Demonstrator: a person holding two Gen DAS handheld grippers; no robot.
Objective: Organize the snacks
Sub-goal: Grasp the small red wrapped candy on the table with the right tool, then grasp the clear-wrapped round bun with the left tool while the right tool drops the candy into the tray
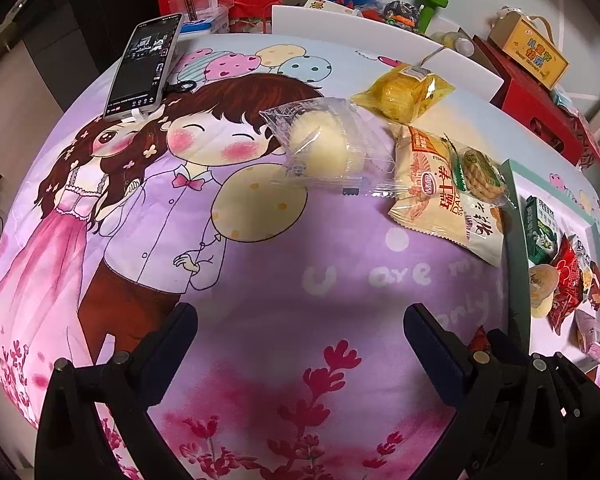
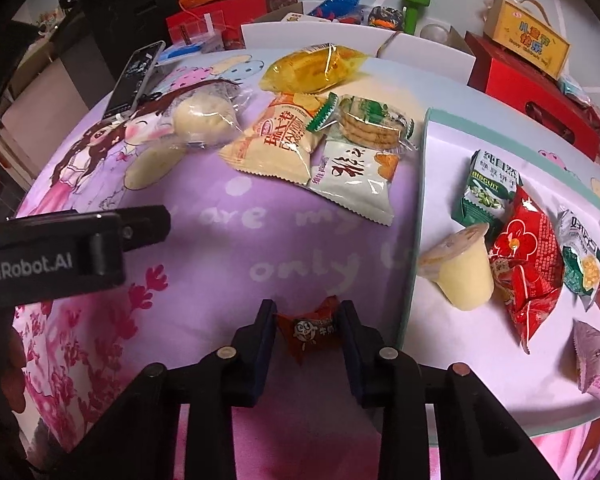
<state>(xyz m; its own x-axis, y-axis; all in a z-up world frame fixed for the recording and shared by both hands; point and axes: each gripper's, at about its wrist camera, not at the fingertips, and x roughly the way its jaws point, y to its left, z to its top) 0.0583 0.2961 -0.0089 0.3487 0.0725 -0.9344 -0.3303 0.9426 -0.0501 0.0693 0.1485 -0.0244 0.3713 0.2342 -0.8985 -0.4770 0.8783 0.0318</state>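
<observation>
A small red wrapped candy [image 2: 308, 332] sits between the pads of my right gripper [image 2: 306, 314], which is shut on it just left of the white tray [image 2: 440, 184]. Lying in the tray are a green biscuit pack [image 2: 486, 188], a jelly cup [image 2: 460, 268], a red pack [image 2: 528, 264] and other packets. My left gripper [image 1: 300, 316] stands open over the purple cloth with nothing between its fingers. Beyond it lie a bun in clear wrap [image 1: 324, 144], a yellow pack [image 1: 404, 92] and a beige roll pack [image 1: 424, 184].
A phone [image 1: 144, 64] rests propped at the far left of the cartoon tablecloth [image 1: 260, 240]. Red boxes [image 2: 536, 88], a yellow carton [image 2: 528, 44] and a white bin of oddments [image 2: 340, 32] crowd the back edge. A white pack [image 2: 356, 180] and round biscuits [image 2: 368, 124] lie near the tray's corner.
</observation>
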